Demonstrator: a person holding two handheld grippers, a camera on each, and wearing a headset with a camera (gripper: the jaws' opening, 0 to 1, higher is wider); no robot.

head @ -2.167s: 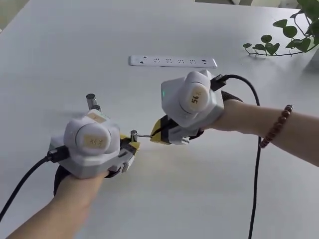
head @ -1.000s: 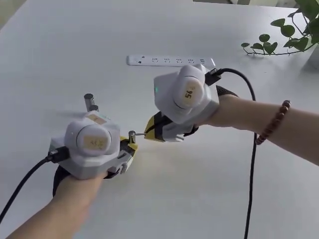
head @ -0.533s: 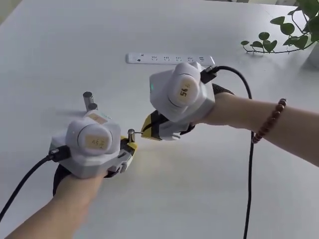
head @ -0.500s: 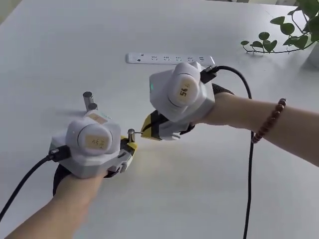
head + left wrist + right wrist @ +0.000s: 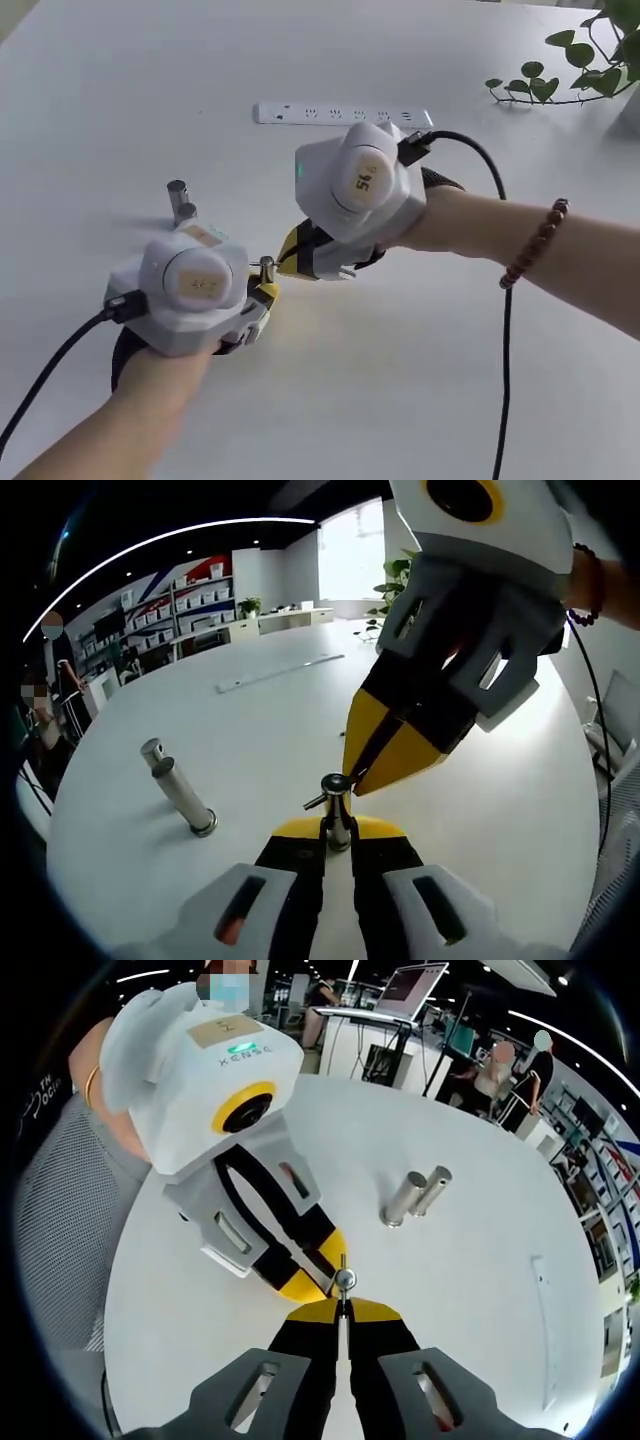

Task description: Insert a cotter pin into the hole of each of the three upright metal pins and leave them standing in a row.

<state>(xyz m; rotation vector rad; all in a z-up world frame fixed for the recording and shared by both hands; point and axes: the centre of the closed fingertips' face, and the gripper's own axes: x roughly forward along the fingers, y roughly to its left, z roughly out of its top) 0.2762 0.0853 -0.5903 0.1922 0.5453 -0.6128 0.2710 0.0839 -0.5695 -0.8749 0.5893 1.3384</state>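
The left hand-held gripper (image 5: 336, 836) clamps an upright metal pin (image 5: 338, 808). The right hand-held gripper (image 5: 343, 1310) pinches the cotter pin (image 5: 314, 801) through its hole. Two spare pins (image 5: 184, 795) stand nearby on the bench (image 5: 400, 380).

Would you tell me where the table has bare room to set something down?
Bare table: between the power strip and the two standing metal pins, and this side of the right forearm. Crowded where left gripper and right gripper meet at the held pin.

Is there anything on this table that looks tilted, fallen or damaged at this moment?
Nothing stands out. The two free pins stand upright, close together, on the table. The left gripper holds the third pin upright, and the right gripper holds the cotter pin at its hole.
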